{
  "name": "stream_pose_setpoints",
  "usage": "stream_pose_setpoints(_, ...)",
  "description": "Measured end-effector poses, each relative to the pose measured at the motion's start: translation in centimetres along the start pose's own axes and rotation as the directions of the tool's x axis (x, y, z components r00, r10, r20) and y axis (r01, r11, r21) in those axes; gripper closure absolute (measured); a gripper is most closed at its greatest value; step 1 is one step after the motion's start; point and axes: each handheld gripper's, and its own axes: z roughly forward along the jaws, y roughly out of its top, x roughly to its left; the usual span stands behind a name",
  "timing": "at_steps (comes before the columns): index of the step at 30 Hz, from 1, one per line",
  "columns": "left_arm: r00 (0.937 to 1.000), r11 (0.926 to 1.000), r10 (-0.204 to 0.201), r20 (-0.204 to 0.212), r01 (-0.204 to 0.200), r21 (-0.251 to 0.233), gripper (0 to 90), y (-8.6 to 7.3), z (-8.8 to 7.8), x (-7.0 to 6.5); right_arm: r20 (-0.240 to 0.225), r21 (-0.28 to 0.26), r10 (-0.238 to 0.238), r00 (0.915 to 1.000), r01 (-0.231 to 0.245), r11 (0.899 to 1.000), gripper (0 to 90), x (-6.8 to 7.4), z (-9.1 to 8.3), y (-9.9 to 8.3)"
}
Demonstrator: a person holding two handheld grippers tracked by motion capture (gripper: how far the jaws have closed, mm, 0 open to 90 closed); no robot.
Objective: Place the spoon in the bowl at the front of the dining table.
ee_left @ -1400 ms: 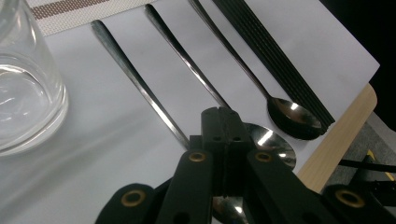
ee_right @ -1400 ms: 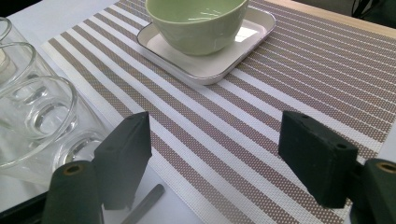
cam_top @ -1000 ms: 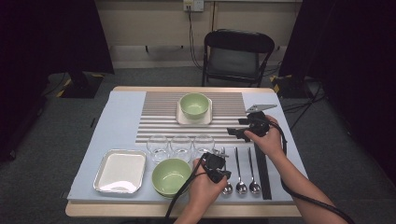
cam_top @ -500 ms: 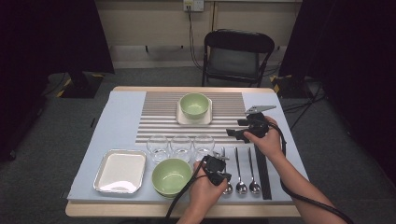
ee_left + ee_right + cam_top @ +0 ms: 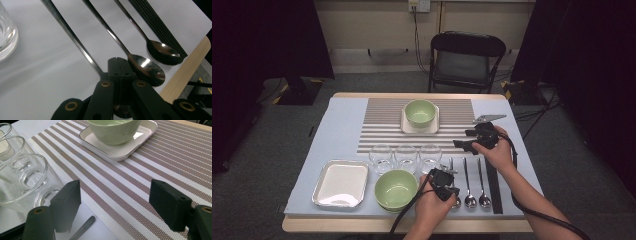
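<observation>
Spoons lie in a row near the tabletop's front right corner, and we see our left claw (image 5: 448, 172) clenched on the handle of the leftmost spoon (image 5: 72, 37), close to its bowl. The middle spoon (image 5: 146, 67) and the right spoon (image 5: 163, 51) rest just beside it, untouched, bowls toward the front edge. Black chopsticks (image 5: 160, 25) lie alongside the right spoon, nearer the right edge. Our right claw (image 5: 113, 203) hovers released, holding nothing, over the striped placemat (image 5: 150, 160) near the right edge. Ahead of it a green bowl (image 5: 112, 130) sits in a white square dish (image 5: 130, 148). Three clear glasses (image 5: 406, 157) stand in a row at the tabletop's middle. Toward the front edge sit a second green bowl (image 5: 396, 189) and, left of it, a metal tray (image 5: 341, 183).
</observation>
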Motion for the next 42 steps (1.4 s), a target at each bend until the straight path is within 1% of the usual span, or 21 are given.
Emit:
stream_pose_setpoints(7,1.0,1.0,0.003,0.003,-0.003,0.0,90.0,-0.2,0.2,-0.1,-0.006,-0.002,-0.002,1.0,0.002,1.0,25.0,0.2,0.1,-0.2)
stream_pose_setpoints(9,1.0,1.0,-0.004,0.003,0.004,-0.005,90.0,-0.3,0.3,-0.1,-0.009,0.0,-0.005,0.9999,0.005,1.0,25.0,0.2,0.1,-0.2)
stream_pose_setpoints(14,0.9999,1.0,-0.007,0.008,0.007,0.001,90.0,-0.6,0.4,0.0,-0.016,0.004,-0.005,0.9999,0.005,1.0,25.0,0.4,0.3,-0.3)
stream_pose_setpoints(17,0.9999,1.0,-0.001,0.011,0.001,0.004,90.0,-0.6,0.3,0.1,-0.016,0.005,-0.004,0.9999,0.004,1.0,24.9,0.4,0.3,-0.4)
stream_pose_setpoints(21,1.0,1.0,-0.003,0.009,0.003,-0.003,90.0,-0.6,0.2,0.1,-0.018,0.007,-0.004,0.9998,0.004,1.0,24.9,0.5,0.4,-0.5)
stream_pose_setpoints(29,0.9999,1.0,0.002,0.01,-0.002,0.003,90.0,-0.8,0.4,0.0,-0.024,0.011,-0.008,0.9997,0.008,1.0,24.8,0.7,0.4,-0.5)
stream_pose_setpoints(42,0.9999,1.0,-0.005,0.012,0.005,0.006,90.0,-0.9,0.4,-0.1,-0.028,0.019,-0.021,0.9994,0.021,1.0,24.7,1.1,0.5,-0.7)
